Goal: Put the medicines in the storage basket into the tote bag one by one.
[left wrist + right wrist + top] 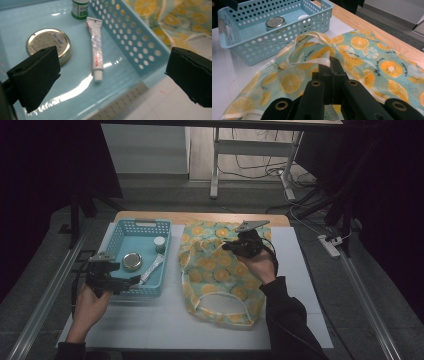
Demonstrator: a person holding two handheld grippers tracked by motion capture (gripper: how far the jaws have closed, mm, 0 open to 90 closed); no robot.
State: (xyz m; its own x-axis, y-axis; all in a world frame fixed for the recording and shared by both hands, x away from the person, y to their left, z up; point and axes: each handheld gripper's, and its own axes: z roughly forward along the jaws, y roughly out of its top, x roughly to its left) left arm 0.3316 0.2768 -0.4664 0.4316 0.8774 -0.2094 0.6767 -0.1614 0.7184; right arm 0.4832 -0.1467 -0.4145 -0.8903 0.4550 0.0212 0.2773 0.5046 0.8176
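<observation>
R hand (260,265) comes in from the bottom of the high view, sleeve angled up and inward, wrist over the middle of the bag (220,275). R gripper (231,246) points left across the fabric toward the basket (116,240). In the right gripper view its jaws are clenched together on a fold of the bag's pale-trimmed edge (323,61), cloth pinched up off the table w/ a strap loop (298,43) arching just ahead of the tips.

L hand (92,302) sits at the table's (165,320) near left, forearm coming straight up from the bottom edge. L gripper (134,280) reaches over the basket's near wall, jaws spread wide w/ nothing between them. In the left gripper view they frame the near right corner of the basket. The tube (96,50) lies lengthwise just ahead, cap end nearest; the round tin (48,43) is beside the left-hand jaw, and the small green-label bottle (80,8) stands at the far end.

Bag lies flat on the white table, just right of the basket; a narrow strip of bare table seems to separate them, hard to tell in the dim high view. Open table in front of both, nearer the person. Basket's far edge sits near the wooden strip (200,217) at the table's back. Tin and tube lie apart w/ clear basket floor around each.
</observation>
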